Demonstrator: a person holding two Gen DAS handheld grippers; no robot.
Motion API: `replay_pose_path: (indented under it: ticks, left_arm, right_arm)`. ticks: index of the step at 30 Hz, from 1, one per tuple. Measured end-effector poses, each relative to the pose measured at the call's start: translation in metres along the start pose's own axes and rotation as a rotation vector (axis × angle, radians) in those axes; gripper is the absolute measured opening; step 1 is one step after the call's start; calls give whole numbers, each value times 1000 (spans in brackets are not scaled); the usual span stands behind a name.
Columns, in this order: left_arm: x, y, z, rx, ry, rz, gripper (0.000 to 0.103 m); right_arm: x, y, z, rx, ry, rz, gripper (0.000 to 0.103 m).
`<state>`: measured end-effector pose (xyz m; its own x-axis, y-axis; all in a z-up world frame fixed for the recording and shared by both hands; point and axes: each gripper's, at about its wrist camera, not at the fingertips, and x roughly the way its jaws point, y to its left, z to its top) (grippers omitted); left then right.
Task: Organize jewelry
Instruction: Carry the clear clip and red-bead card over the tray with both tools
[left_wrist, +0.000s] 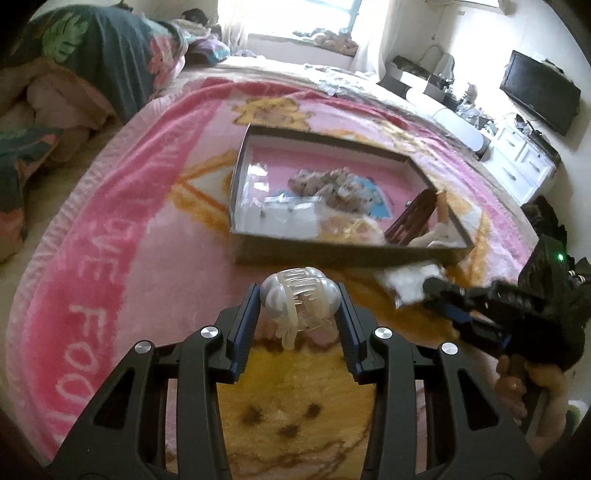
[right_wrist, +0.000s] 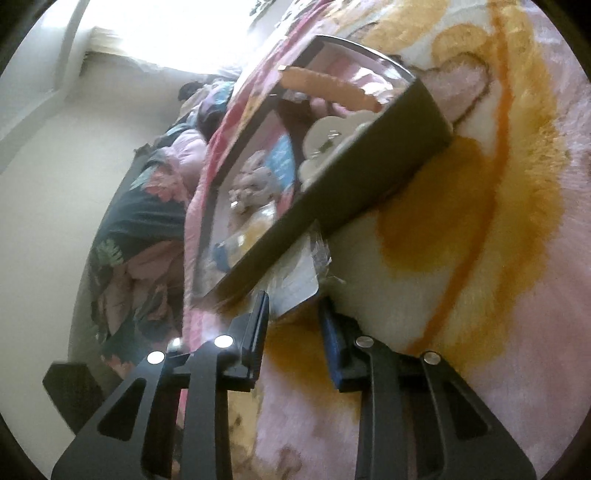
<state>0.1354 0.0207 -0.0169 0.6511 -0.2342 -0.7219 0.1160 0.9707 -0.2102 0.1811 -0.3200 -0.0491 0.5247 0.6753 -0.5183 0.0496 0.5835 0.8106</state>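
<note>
My left gripper (left_wrist: 299, 310) is shut on a translucent white hair claw clip (left_wrist: 299, 301), held above the pink blanket just in front of the box. The shallow dark cardboard box (left_wrist: 332, 254) holds a heap of jewelry (left_wrist: 325, 184), a brown comb (left_wrist: 412, 218) and small packets. My right gripper (right_wrist: 294, 308) is rolled onto its side at the box's near wall (right_wrist: 332, 195). Its fingers stand a little apart with the corner of a clear plastic packet (right_wrist: 295, 280) between them. Whether the pads press on the packet is not visible. The left wrist view shows the right gripper (left_wrist: 434, 291) touching that white packet (left_wrist: 410, 282).
The box lies on a pink and yellow blanket (left_wrist: 147, 258) spread over a bed. Crumpled floral bedding (left_wrist: 92, 55) is piled at the far left. White drawers (left_wrist: 524, 162) and a dark screen (left_wrist: 539, 92) stand beyond the bed's right edge. A hand (left_wrist: 517, 380) grips the right tool.
</note>
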Motion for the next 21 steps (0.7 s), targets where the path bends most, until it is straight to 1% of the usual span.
replay_pose_path:
  ticks: [4, 6, 9, 14, 15, 21]
  left_arm:
    - [-4, -6, 15, 21, -30, 12, 32]
    - [-3, -8, 23, 27, -36, 13, 32]
    - [4, -15, 38, 47, -46, 24, 32]
    - [22, -25, 60, 60, -44, 28, 32]
    - [26, -26, 62, 63, -40, 29, 32]
    - [52, -31, 69, 68, -7, 35, 32]
  right_arm:
    - [-13, 16, 4, -65, -18, 26, 26]
    - [-17, 25, 10, -98, -37, 31, 26]
    - [-25, 37, 28, -161, -78, 17, 26]
    - [-21, 47, 53, -267, -94, -71, 26]
    - [-19, 48, 57, -292, -102, -110, 26]
    - [-5, 48, 66, -405, -104, -226, 27]
